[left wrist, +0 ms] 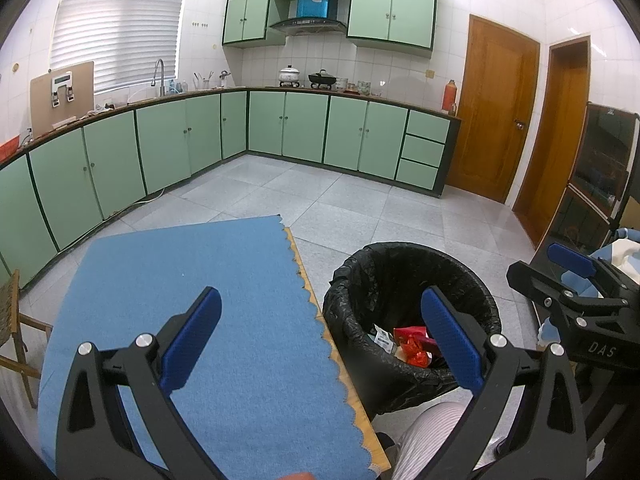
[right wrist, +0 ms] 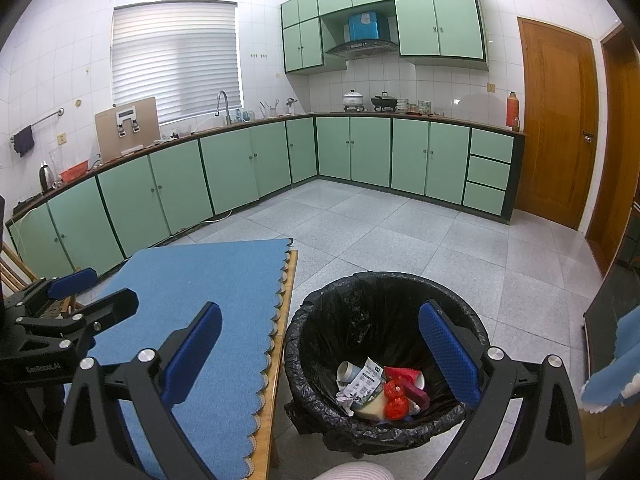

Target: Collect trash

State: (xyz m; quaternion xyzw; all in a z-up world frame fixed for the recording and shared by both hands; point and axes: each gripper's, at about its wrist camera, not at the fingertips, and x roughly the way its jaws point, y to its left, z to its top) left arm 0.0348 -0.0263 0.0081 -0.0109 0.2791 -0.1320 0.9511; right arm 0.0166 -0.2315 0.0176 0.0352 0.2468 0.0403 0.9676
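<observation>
Kitchen | both tools spread, empty | right view only: cup in bin

A home kitchen is shown. Green base cabinets are set along two walls under a dark worktop, and matching wall cabinets are hung above. A range hood is mounted over two pots on what is probably a gas stove, though it is too small to be sure. A tap is seen below a window with blinds. White tiles cover the walls, and grey tiles the floor.
</observation>
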